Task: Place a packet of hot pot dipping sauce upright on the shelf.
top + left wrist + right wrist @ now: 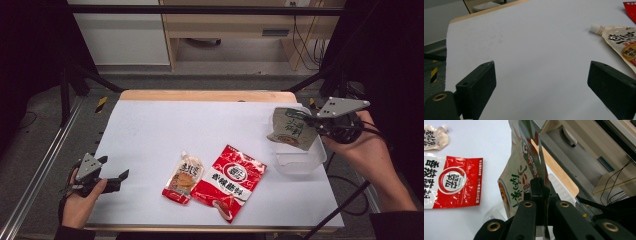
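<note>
My right gripper (311,120) is shut on the edge of a grey-green seasoning packet (291,128), which hangs in the air over a clear plastic container (300,161) at the table's right side. In the right gripper view the packet (520,173) stands pinched between the two black jaws. A red and white packet (230,179) and a small spouted sauce pouch (184,178) lie flat near the front middle of the white table (165,130). My left gripper (116,176) rests open at the table's left front edge, nothing between its jaws; the spouted pouch (621,45) lies to its right.
The white sheet covers the table; a wooden strip (205,95) shows at the far edge. Black frame bars (85,75) rise at the left and right back corners. Cables (350,197) trail off the right side.
</note>
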Tool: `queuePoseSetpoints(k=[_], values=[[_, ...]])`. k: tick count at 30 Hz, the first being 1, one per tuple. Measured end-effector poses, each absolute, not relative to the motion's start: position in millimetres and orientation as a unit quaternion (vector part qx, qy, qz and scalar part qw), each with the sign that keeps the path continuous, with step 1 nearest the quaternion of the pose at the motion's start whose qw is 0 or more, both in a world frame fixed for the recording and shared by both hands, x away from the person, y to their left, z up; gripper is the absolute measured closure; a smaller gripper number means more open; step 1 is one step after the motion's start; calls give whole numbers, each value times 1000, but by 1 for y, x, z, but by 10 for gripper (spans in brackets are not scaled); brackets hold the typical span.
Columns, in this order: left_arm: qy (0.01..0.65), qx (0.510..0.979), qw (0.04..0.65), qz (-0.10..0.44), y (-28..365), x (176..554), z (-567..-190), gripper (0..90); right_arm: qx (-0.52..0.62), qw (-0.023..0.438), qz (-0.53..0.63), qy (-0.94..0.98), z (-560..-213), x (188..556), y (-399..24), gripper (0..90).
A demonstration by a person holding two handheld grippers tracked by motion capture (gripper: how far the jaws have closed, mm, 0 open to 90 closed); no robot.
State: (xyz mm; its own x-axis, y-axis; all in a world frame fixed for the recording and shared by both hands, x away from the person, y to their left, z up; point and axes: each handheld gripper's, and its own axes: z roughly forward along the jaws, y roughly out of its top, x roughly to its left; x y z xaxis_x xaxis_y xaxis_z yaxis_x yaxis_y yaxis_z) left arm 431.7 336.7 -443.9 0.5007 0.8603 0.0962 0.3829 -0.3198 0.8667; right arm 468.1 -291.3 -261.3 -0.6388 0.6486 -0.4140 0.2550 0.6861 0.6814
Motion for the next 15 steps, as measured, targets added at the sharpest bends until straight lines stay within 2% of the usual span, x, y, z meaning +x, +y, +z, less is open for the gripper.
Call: queuePoseSetpoints(k=[15], values=[[407, 761, 415, 287, 336, 432, -444, 81, 279, 323, 292, 856, -280, 468, -317, 900]])
